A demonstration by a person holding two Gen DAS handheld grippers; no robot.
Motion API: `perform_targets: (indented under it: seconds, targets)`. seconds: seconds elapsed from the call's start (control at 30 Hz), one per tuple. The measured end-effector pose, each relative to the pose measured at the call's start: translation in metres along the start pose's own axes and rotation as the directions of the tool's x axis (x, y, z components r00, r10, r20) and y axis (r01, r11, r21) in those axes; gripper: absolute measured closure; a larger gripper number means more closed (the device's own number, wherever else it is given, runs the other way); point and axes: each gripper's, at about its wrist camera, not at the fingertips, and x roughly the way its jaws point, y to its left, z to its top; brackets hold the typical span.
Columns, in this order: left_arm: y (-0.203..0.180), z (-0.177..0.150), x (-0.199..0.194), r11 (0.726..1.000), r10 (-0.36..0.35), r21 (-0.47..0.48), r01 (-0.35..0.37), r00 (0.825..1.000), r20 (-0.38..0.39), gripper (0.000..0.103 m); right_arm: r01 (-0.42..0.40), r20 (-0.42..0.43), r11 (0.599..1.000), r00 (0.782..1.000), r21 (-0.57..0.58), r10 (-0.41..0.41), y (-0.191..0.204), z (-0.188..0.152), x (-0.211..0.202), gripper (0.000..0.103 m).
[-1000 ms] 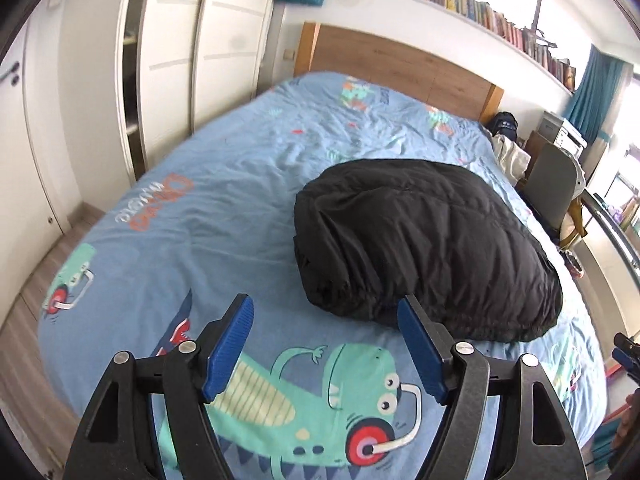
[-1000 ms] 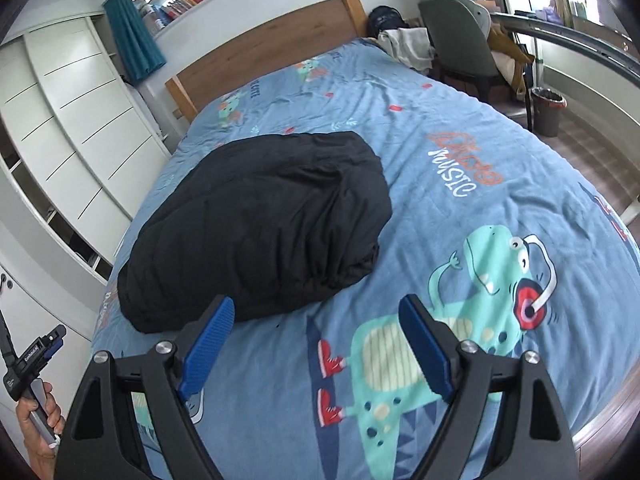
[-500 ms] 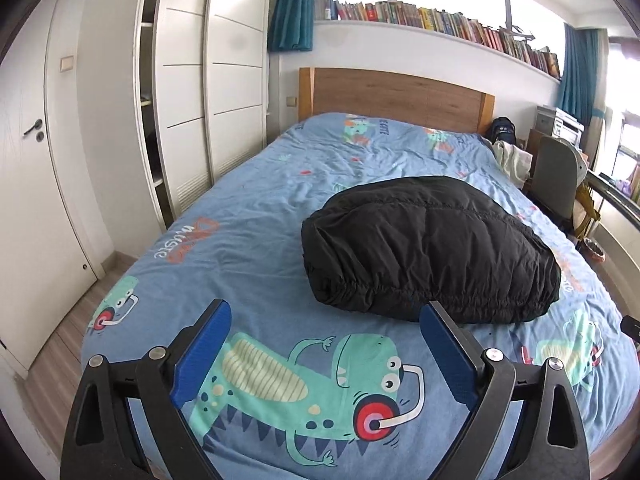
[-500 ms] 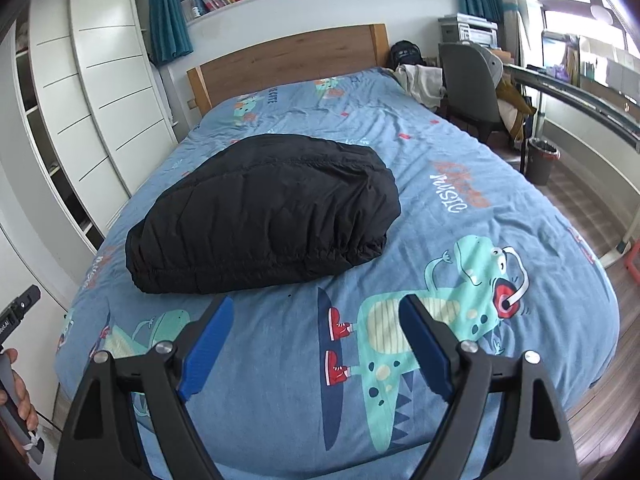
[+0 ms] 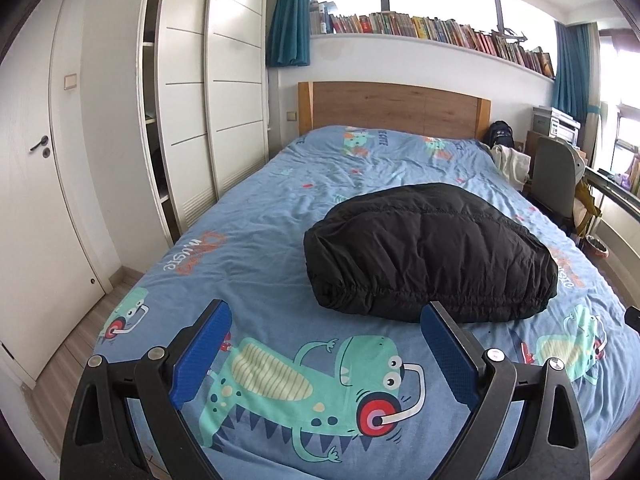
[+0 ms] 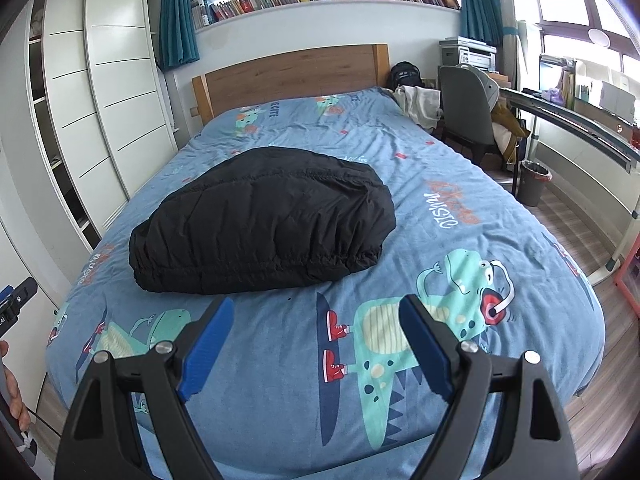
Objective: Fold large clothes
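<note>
A black puffy jacket (image 5: pixel 428 252) lies folded into a thick bundle in the middle of the bed (image 5: pixel 256 240), its gathered hem facing me. In the right wrist view the same jacket (image 6: pixel 264 224) sits left of centre on the bed (image 6: pixel 460 184). My left gripper (image 5: pixel 324 320) hangs open over the foot of the bed, short of the jacket, with nothing between its blue pads (image 5: pixel 200 356). My right gripper (image 6: pixel 316 312) is open too, over the dinosaur print, clear of the jacket and holding nothing.
White wardrobes (image 5: pixel 192 112) and a door (image 5: pixel 36 184) line the left side. A wooden headboard (image 5: pixel 392 108) stands at the far end under a bookshelf (image 5: pixel 432 32). On the right stand a grey chair (image 6: pixel 468 108), a desk and a bin (image 6: pixel 534 182). A hand (image 6: pixel 8 384) shows at the left edge.
Both grippers have drawn back from the jacket and levelled out, so more of the room shows. The left jaws have spread wider. The jacket has not moved.
</note>
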Motion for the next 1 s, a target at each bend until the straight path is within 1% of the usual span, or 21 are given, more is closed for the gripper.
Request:
perform_targets:
  seconds: [0.17,0.33,0.4,0.47,0.77,1.0]
  targets:
    - [-0.002,-0.004,-0.003,1.000,-0.002,-0.004,0.002,1.000,0.003,0.008,0.012,0.019,1.000,1.000,-0.002,-0.012,0.001,-0.005,-0.006,0.019]
    - [-0.006,-0.013,-0.003,1.000,-0.009,-0.004,0.009,1.000,-0.013,0.008,0.025,0.026,1.000,0.999,-0.009,-0.025,0.004,-0.013,-0.010,0.018]
    - [-0.010,-0.018,-0.004,1.000,-0.012,0.000,0.012,1.000,-0.019,0.008,0.036,0.026,0.999,0.999,-0.010,-0.036,0.006,-0.018,-0.009,0.008]
    - [-0.015,-0.022,-0.004,1.000,-0.009,0.011,0.009,1.000,-0.021,0.008,0.038,0.032,0.999,0.999,-0.012,-0.038,0.008,-0.024,-0.009,0.006]
    - [-0.044,-0.038,0.003,0.997,-0.011,0.080,0.015,0.998,-0.060,0.008,0.046,-0.016,0.998,0.999,-0.042,-0.047,0.018,-0.050,0.006,0.005]
    - [-0.066,-0.048,0.011,0.990,-0.031,0.134,0.043,0.996,-0.089,0.008,0.039,-0.059,0.998,0.997,-0.055,-0.042,0.022,-0.066,0.019,0.004]
